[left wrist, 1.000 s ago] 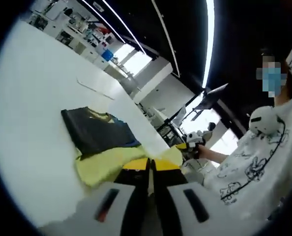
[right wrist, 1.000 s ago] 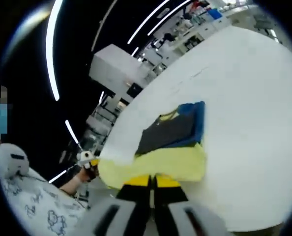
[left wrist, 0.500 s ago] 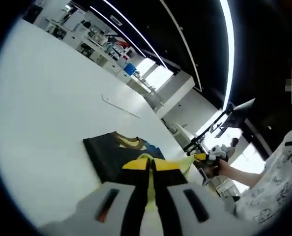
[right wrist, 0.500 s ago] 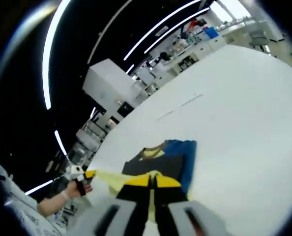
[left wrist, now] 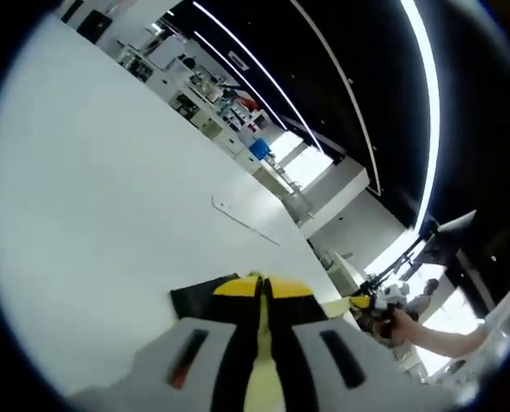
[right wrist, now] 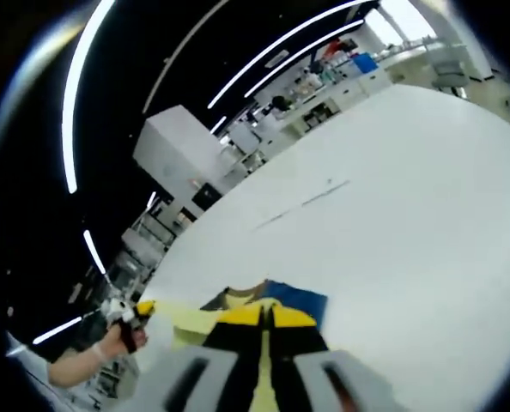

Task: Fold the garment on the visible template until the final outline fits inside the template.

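A garment in yellow, dark grey and blue lies on the white table. In the left gripper view its dark part (left wrist: pixel 195 300) shows just beyond my left gripper (left wrist: pixel 262 287), whose jaws are shut on the yellow cloth (left wrist: pixel 261 382). In the right gripper view the blue part (right wrist: pixel 300 300) and yellow part (right wrist: pixel 195 316) lie behind my right gripper (right wrist: pixel 264 313), shut on the yellow cloth. The other gripper (left wrist: pixel 377 302) shows at the right of the left gripper view, and at the left (right wrist: pixel 122 314) of the right gripper view. No template outline is discernible under the garment.
The white table (left wrist: pixel 109 197) spreads wide, with a thin line marked on it (left wrist: pixel 245 221), also seen as a faint line (right wrist: pixel 302 203) in the right gripper view. A person's arm (left wrist: pixel 435 339) holds the other gripper. Lab benches and ceiling light strips lie beyond.
Both grippers have carried the yellow cloth forward over the dark and blue part, so less of the garment shows ahead of the jaws. Both cameras have tilted up toward the table's far side.
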